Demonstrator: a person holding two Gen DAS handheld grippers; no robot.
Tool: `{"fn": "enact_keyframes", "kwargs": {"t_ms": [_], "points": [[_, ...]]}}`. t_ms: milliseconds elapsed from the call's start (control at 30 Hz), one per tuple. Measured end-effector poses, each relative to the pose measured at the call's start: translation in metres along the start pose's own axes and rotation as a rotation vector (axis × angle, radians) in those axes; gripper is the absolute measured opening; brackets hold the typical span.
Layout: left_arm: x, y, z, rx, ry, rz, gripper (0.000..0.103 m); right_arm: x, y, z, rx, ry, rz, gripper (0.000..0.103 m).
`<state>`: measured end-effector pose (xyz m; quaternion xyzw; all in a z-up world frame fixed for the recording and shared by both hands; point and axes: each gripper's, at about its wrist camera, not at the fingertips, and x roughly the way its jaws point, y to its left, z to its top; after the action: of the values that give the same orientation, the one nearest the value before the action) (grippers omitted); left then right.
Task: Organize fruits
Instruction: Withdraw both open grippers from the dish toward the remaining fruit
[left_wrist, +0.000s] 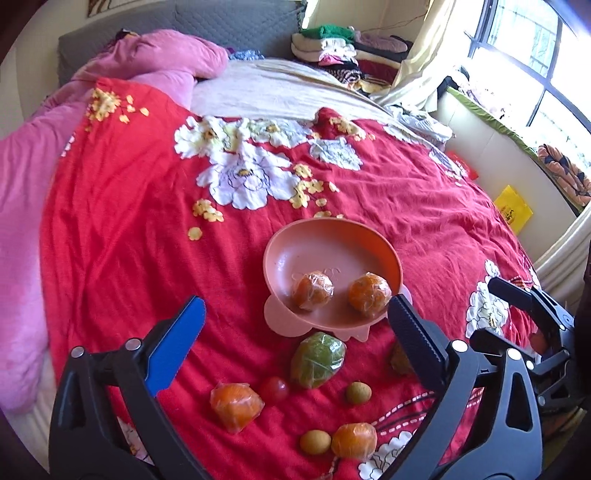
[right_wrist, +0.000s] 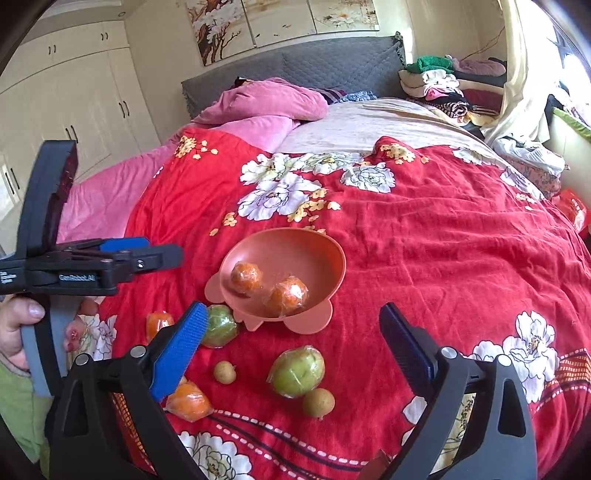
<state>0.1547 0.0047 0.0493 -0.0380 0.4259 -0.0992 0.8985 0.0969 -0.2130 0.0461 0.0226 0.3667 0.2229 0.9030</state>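
Note:
A pink bowl (left_wrist: 332, 229) (right_wrist: 332, 251) sits on the red flowered bedspread with two plastic-wrapped oranges (left_wrist: 313, 290) (right_wrist: 288, 293) in it. In front of the bowl lie loose fruits: a wrapped green fruit (left_wrist: 317, 360) (right_wrist: 297, 371), wrapped oranges (left_wrist: 236, 406) (right_wrist: 190, 400), a cherry tomato (left_wrist: 274, 388) and small brown longans (left_wrist: 358, 392) (right_wrist: 318, 402). My left gripper (left_wrist: 299, 300) (right_wrist: 162, 249) hovers above the bowl's near side, open and empty. My right gripper (right_wrist: 291, 309) (left_wrist: 484, 310) hangs beside it, also open and empty.
A pink quilt (left_wrist: 155, 55) and a beige blanket (left_wrist: 266, 88) cover the far end of the bed. Folded clothes (left_wrist: 332, 48) are stacked by the grey headboard. A window and a low ledge (left_wrist: 495, 147) run along the right. A hand (right_wrist: 14, 325) holds the left gripper's handle.

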Motion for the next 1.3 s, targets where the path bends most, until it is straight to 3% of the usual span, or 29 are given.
{"fn": "enact_keyframes", "kwargs": {"t_ms": [400, 1300], "points": [[-0.025, 0.002, -0.012, -0.009, -0.03, 0.011, 0.093, -0.015, 0.018, -0.008, -0.021, -0.005, 0.011, 0.098], [-0.049, 0.023, -0.065, -0.031, 0.003, 0.071, 0.093, -0.026, 0.062, -0.039, -0.09, 0.041, 0.055, 0.098]]}}
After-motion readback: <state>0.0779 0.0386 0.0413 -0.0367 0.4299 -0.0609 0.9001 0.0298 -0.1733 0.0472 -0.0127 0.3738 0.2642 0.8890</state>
